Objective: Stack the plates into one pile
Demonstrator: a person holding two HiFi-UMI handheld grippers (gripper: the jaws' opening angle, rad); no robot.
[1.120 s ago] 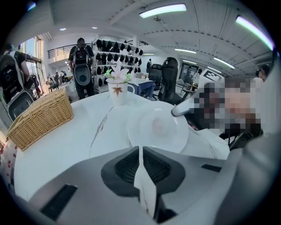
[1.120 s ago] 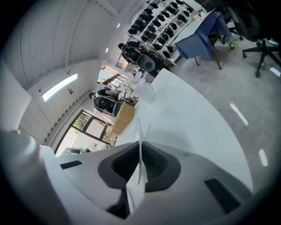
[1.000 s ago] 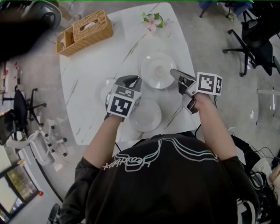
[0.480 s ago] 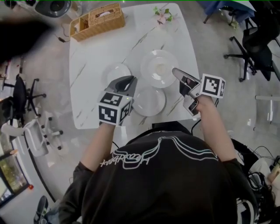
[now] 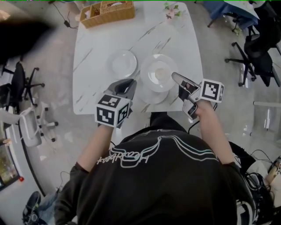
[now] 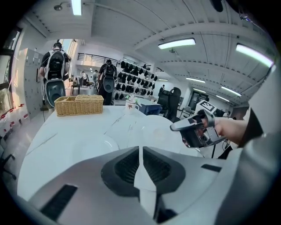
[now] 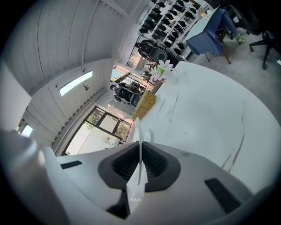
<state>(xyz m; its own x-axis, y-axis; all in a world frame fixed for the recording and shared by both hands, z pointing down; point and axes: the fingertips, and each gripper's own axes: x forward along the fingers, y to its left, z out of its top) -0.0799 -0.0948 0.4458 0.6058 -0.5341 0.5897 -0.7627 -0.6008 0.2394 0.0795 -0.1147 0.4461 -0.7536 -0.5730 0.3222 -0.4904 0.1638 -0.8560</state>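
Three white plates are on the marble table (image 5: 94, 88). My right gripper (image 5: 174, 74) is shut on the right rim of the large plate (image 5: 159, 72), which overlaps the far edge of a medium plate (image 5: 149, 98) near the front edge. In the right gripper view the thin rim (image 7: 137, 125) stands edge-on between the jaws of that gripper (image 7: 138, 132). A small plate (image 5: 123, 63) lies apart to the left. My left gripper (image 5: 131, 83) hovers left of the medium plate, jaws together, and I see nothing held. The left gripper view shows this gripper (image 6: 141, 151), the large plate (image 6: 151, 129), the small plate (image 6: 92, 145) and the right gripper (image 6: 173, 127).
A wicker basket (image 5: 107, 9) and a cup of flowers (image 5: 172, 9) stand at the table's far edge. Office chairs (image 5: 259, 48) are on the floor to the right and another chair (image 5: 19, 88) to the left. People with backpacks stand beyond the basket (image 6: 83, 105).
The right gripper has carried the large plate toward me until it overlaps the medium plate. The left gripper has drawn back from the small plate, which now lies uncovered.
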